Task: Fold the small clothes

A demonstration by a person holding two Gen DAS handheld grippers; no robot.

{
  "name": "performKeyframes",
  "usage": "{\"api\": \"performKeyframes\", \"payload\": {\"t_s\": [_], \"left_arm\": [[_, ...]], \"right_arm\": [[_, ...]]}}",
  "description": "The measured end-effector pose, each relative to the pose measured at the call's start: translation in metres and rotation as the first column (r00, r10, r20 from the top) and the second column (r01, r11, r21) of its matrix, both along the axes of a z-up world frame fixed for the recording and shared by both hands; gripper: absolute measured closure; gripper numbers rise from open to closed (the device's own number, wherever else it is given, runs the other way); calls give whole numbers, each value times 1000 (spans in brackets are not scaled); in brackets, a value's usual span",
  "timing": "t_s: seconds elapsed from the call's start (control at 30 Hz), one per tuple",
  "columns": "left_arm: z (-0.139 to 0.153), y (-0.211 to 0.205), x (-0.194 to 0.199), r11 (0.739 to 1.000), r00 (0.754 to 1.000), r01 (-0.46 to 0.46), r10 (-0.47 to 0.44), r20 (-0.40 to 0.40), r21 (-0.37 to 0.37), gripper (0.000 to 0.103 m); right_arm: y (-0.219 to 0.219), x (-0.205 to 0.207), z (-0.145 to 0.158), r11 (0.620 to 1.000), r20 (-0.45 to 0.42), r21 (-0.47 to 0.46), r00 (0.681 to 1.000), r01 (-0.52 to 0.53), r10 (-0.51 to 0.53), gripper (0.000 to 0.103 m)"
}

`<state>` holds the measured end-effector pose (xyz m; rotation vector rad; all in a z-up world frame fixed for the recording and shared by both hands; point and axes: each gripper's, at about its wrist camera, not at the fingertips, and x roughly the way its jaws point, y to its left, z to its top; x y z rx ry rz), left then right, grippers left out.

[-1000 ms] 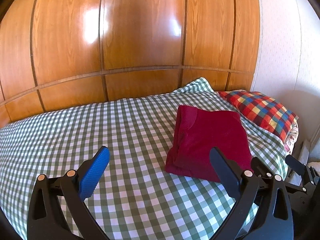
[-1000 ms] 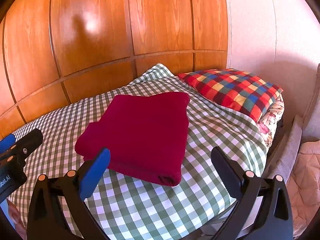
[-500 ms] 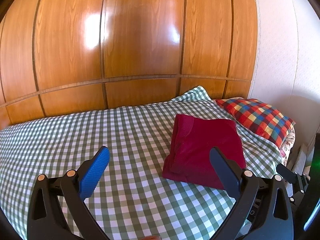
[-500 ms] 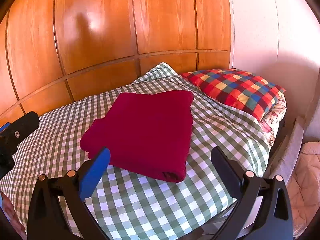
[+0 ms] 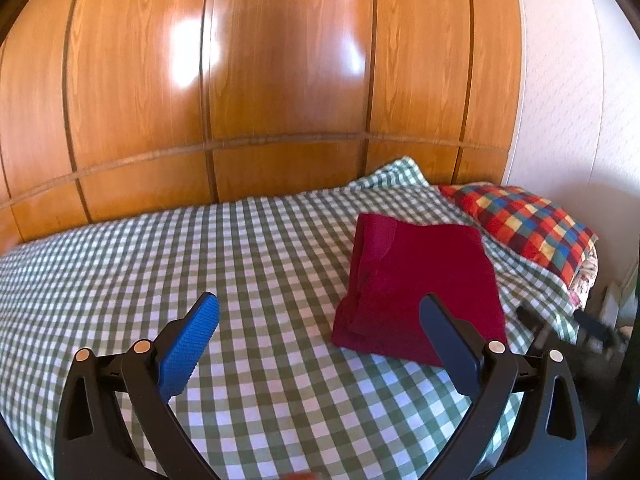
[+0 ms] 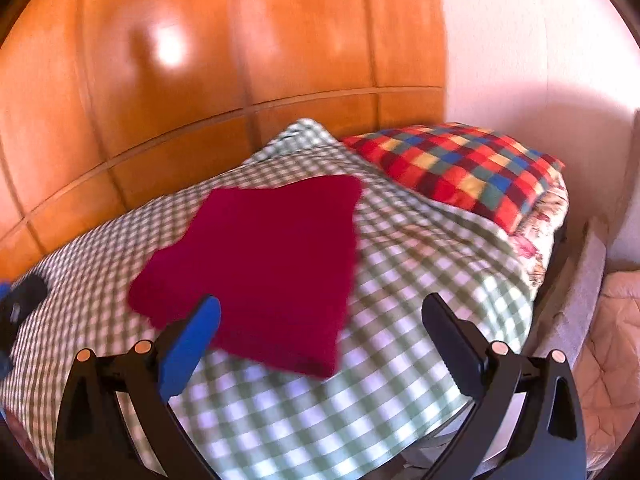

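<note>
A dark red garment (image 5: 420, 280) lies folded into a neat rectangle on the green checked bedspread (image 5: 200, 264), toward the right side of the bed. My left gripper (image 5: 320, 320) hovers open above the bedspread, left of and short of the garment, holding nothing. The right wrist view is blurred; there the same folded garment (image 6: 272, 256) lies ahead of my right gripper (image 6: 320, 320), which is open and empty, held above the bed's near edge. The right gripper (image 5: 560, 324) also shows blurred at the far right of the left wrist view.
A glossy wooden headboard wall (image 5: 260, 80) rises behind the bed. A multicoloured checked pillow (image 6: 460, 164) lies at the right end, over floral bedding (image 6: 544, 216). A white wall (image 6: 540, 40) and pink quilted fabric (image 6: 616, 340) lie beyond the bed's right edge.
Both grippers have drawn back and up from the folded garment, staying open. The right wrist view has swung and is now blurred with motion.
</note>
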<state>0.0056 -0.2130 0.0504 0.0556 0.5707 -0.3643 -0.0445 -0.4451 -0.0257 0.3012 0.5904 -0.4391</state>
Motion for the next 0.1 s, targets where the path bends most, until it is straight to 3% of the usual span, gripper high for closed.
{"api": "performKeyframes", "payload": {"t_s": [0.1], "left_arm": [[-13, 4, 9, 1000, 999, -12, 13, -48, 4, 4]], "right_arm": [[-51, 22, -19, 996, -91, 17, 992, 93, -91, 2]]}}
